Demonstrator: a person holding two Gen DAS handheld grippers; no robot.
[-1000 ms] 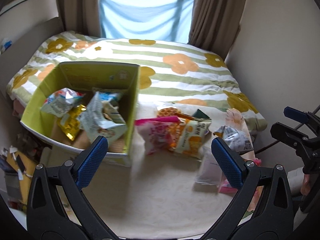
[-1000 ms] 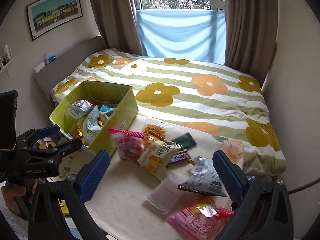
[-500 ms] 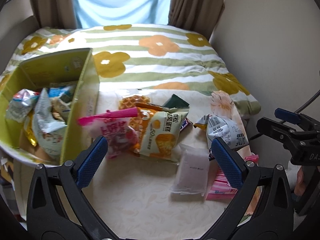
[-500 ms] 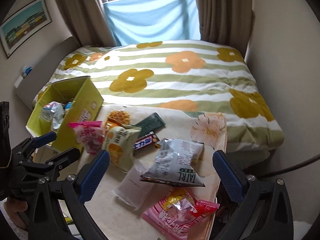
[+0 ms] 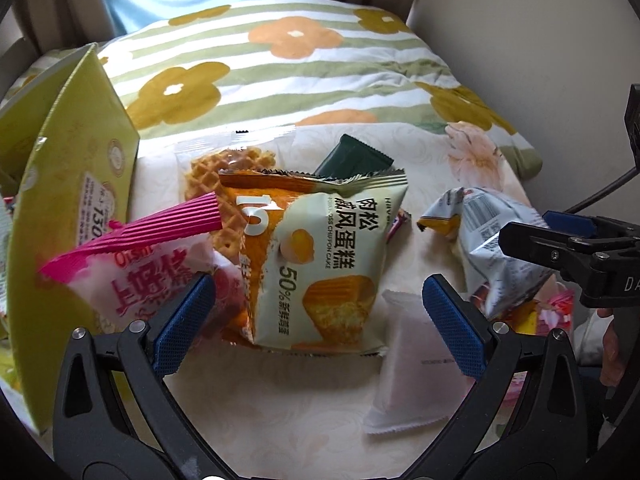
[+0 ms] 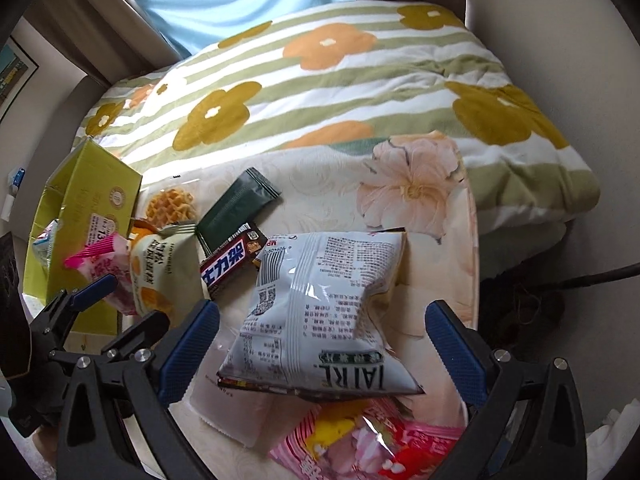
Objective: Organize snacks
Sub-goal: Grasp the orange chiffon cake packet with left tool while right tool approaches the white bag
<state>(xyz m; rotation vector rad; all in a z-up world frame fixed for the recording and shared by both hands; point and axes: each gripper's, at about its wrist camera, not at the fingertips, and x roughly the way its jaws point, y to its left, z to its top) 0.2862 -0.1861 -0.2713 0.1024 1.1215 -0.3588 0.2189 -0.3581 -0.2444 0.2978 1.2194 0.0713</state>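
The snacks lie scattered on a cream, faintly patterned cloth [image 5: 280,408] at the foot of the bed; nearest the left gripper [image 5: 320,320] is a puffy cake packet [image 5: 320,264], glossy green and orange with a crimped top edge, propped over a round waffle [image 5: 224,172] in clear wrap; beside it a crinkled pink bag [image 5: 132,256] leans against the wall of the yellow-green cardboard box [image 5: 76,184]; a flat dark green sachet [image 6: 236,208] and a brown chocolate bar [image 6: 232,264] lie just behind. The left gripper's ribbed blue pads stand wide apart, hovering above the cake packet and holding nothing. The right gripper [image 6: 324,348] is likewise spread open and empty over a shiny silver-white crisp bag [image 6: 320,304]; that bag rests on a matte white pouch [image 6: 232,412] and a pink sweets bag [image 6: 360,440]. Beyond is a soft quilt [image 6: 340,80], striped green with big flowers.
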